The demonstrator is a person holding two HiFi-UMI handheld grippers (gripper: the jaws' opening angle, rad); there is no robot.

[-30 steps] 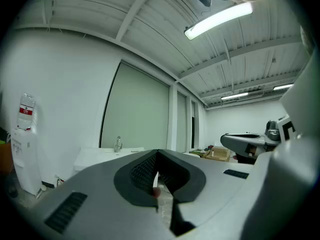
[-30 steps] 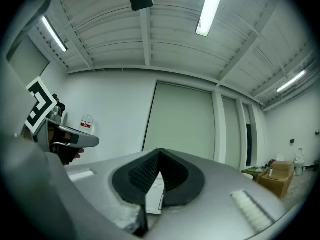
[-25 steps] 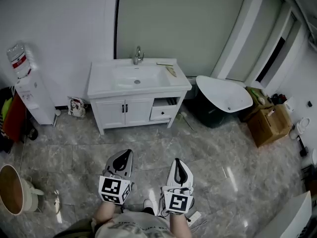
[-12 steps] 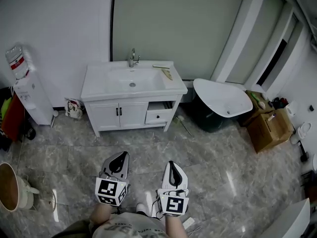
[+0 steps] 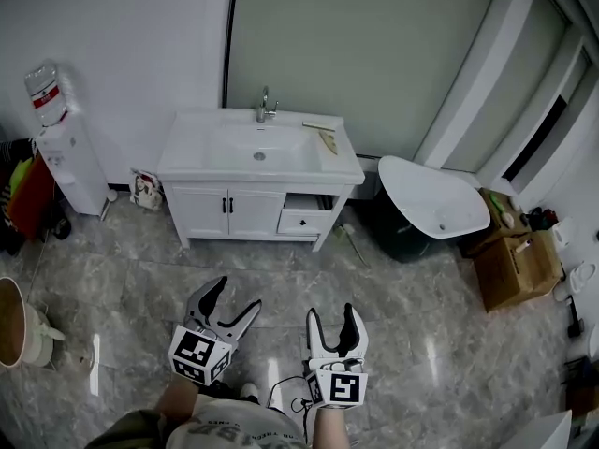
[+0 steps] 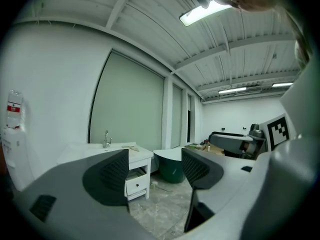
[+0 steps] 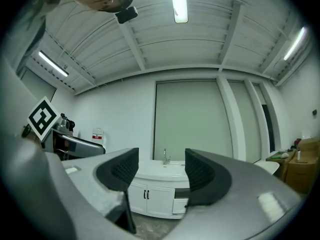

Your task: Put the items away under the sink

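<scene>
Sink (image 5: 259,148) and the white cabinet (image 5: 229,211) under it are seen well ahead of both grippers, across a grey marble floor (image 5: 393,288) and against a white wall (image 5: 122,45). The cabinet's two doors (image 5: 208,210) are shut. To their right a small drawer (image 5: 304,219) is set below a dark open gap. A tap (image 5: 266,106) stands at the sink's back edge. A small flat item (image 5: 326,137) lies on the countertop to the right of the basin; what it is cannot be made out.

The left gripper (image 5: 236,295) is held low in front of the person and pointed toward the cabinet. Its jaws have just been opening and are spread wide, with nothing held between them. The right gripper (image 5: 332,312) is held just beside it, on its right, and is aimed the same way. Its jaws have likewise just been opening, are spread wide, and are empty.

Far ahead and to the left of the left gripper, a water dispenser (image 5: 70,162) is placed against the wall. Nearer, off to that gripper's left, part of a bucket (image 5: 14,321) is seen. Ahead and to the right of the right gripper, a white tub (image 5: 432,195) is propped on a dark bin (image 5: 398,232), with a wooden box (image 5: 515,265) beyond it.
</scene>
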